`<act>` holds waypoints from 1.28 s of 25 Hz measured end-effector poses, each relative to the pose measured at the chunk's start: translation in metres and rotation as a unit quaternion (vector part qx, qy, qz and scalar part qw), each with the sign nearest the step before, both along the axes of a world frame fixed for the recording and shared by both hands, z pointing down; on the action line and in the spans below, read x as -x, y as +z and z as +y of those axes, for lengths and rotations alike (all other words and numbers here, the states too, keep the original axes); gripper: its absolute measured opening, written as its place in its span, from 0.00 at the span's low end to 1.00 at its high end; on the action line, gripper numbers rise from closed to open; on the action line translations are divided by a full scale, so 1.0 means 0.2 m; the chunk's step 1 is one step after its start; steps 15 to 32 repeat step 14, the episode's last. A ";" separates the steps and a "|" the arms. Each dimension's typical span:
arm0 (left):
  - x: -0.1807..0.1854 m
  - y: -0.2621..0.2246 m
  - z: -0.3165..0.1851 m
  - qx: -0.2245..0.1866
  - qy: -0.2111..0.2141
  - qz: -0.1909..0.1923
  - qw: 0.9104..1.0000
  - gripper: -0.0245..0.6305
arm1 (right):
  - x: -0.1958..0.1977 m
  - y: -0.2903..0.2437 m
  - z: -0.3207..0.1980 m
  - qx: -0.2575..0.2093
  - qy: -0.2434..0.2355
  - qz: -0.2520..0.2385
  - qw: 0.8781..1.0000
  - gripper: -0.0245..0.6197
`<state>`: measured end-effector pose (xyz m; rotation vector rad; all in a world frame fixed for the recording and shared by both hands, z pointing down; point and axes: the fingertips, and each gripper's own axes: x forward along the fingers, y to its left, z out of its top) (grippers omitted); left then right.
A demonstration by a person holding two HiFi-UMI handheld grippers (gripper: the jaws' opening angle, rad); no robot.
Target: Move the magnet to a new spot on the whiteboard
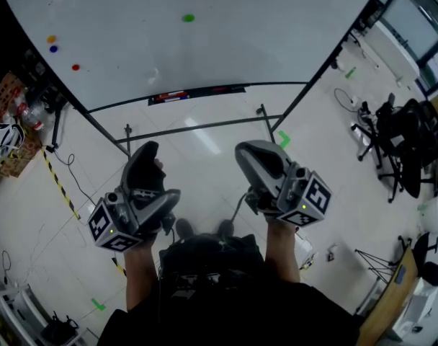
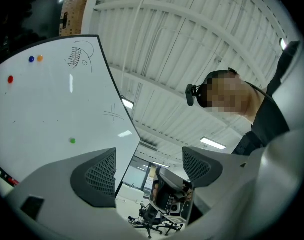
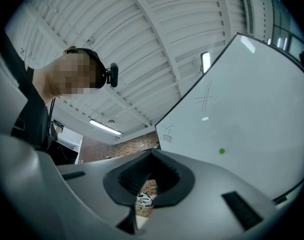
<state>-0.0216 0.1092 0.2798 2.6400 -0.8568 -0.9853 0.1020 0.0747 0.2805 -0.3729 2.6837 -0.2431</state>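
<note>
Grippers hung near the person's body, left gripper (image 1: 148, 156) with jaws apart and empty, right gripper (image 1: 252, 154) closed on nothing, so reaching squarely for the green magnet (image 1: 188, 18) far up the whiteboard (image 1: 262, 42) probably suited the open one, with bare board to its right and the red magnet (image 1: 76, 67) well left

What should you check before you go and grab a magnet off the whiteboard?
1. Magnets on the whiteboard: ok. There is a green magnet, a red magnet, a blue magnet and an orange magnet.
2. Which magnet to move: cannot tell.
3. Left gripper ready: ok, jaws apart with nothing between them.
4. Right gripper ready: not ok, jaws shut and empty.
5. Gripper close to a magnet: not ok, both are held low, away from the board.
6. Bare spot for the magnet: ok, most of the board is free.
</note>
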 end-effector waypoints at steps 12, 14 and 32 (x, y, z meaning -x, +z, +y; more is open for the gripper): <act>-0.06 0.09 0.03 0.031 -0.006 0.001 1.000 0.67 | -0.07 0.09 0.01 0.022 -0.020 -0.015 0.999 0.07; -0.07 0.08 0.03 0.031 -0.006 0.002 0.999 0.67 | -0.08 0.09 0.01 0.023 -0.022 -0.014 0.999 0.07; -0.07 0.08 0.03 0.031 -0.006 0.002 0.999 0.67 | -0.08 0.09 0.01 0.023 -0.022 -0.014 0.999 0.07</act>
